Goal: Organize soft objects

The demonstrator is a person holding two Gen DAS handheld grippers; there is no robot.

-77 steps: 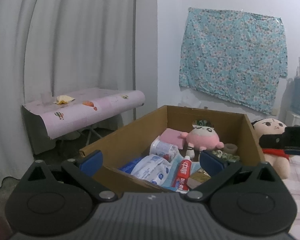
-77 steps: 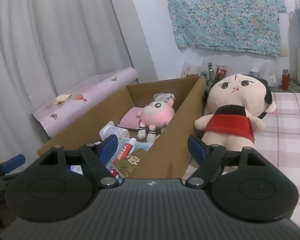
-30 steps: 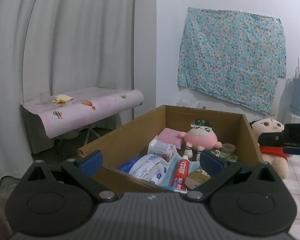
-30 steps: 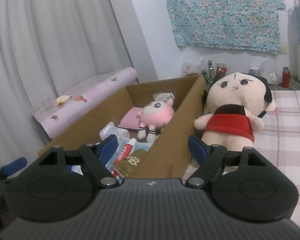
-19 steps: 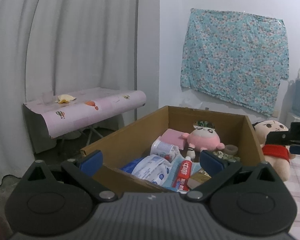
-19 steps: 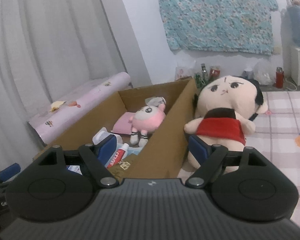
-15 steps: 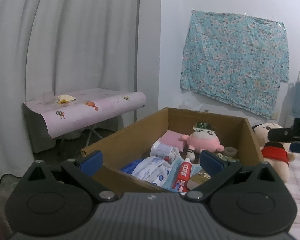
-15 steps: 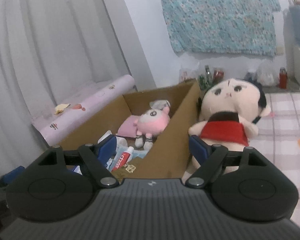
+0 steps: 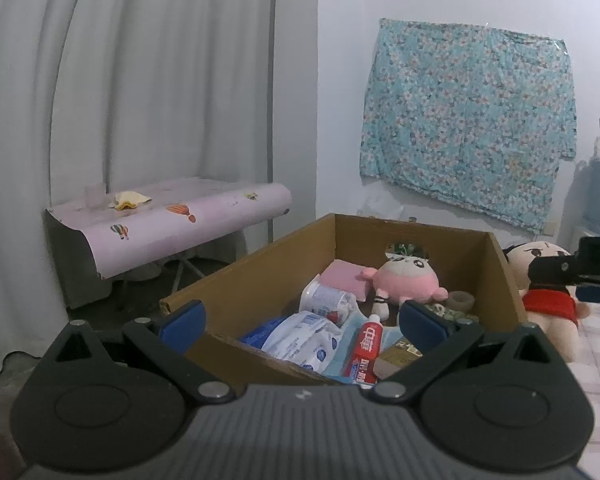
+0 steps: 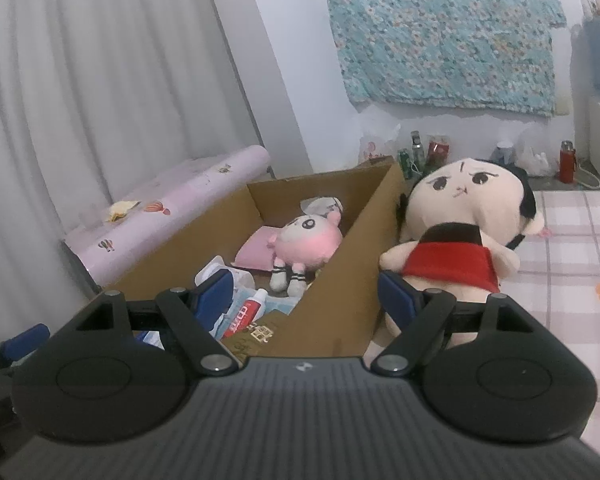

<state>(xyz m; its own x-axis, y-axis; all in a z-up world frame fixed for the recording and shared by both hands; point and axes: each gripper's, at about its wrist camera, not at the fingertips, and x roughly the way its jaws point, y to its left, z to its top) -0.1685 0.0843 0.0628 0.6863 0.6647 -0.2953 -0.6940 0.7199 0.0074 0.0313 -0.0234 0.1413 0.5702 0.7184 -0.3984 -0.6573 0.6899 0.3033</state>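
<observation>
- Dolls first: two plushies total, a pink one (image 10: 306, 242) already inside the box (image 10: 342, 276) and a big red-dress doll (image 10: 458, 236) sitting on the checked bed just beside the box wall.
- Right tool (image 10: 306, 294) was wide open, holding nothing, and hung short of the big doll.
- Left tool (image 9: 300, 320) was also spread open and empty, aimed over the box.
- My guess for a clean grab: pinch the doll's body, not its head, then lift clear over the cardboard wall.
- One toothpaste tube (image 9: 362, 350) lay among the clutter.
</observation>
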